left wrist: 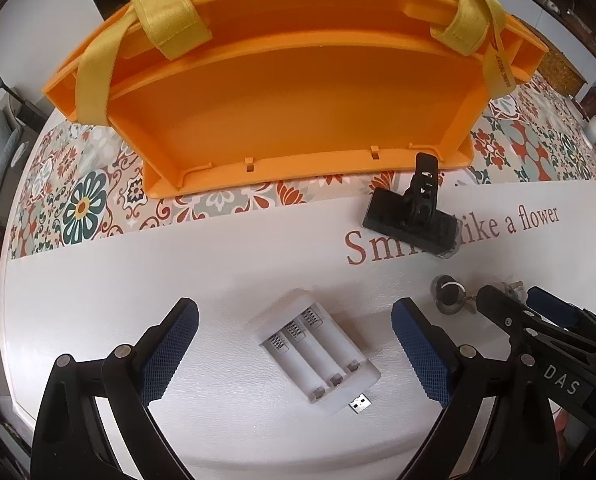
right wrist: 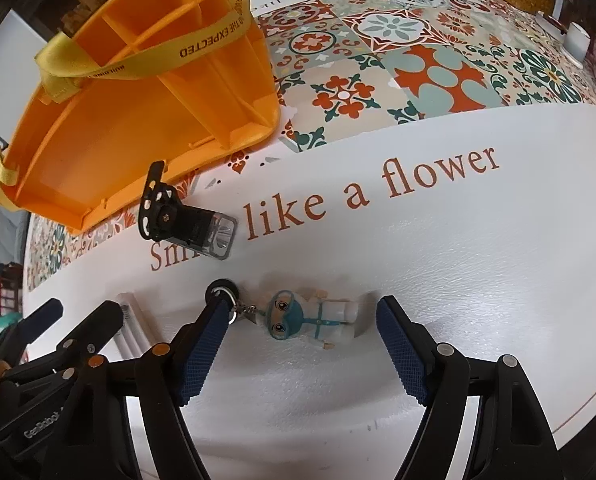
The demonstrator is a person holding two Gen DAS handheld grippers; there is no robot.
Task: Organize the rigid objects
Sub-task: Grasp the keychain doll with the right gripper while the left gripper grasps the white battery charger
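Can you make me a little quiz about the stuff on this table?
1. True or false: the white battery charger lies between the open fingers of the left gripper.
2. What does the right gripper point at? A) the black clip light B) the little figure keychain C) the orange box
3. Fill in: the words printed on the tablecloth end in "like a ____".

Key: 1 true; 2 B; 3 flower.
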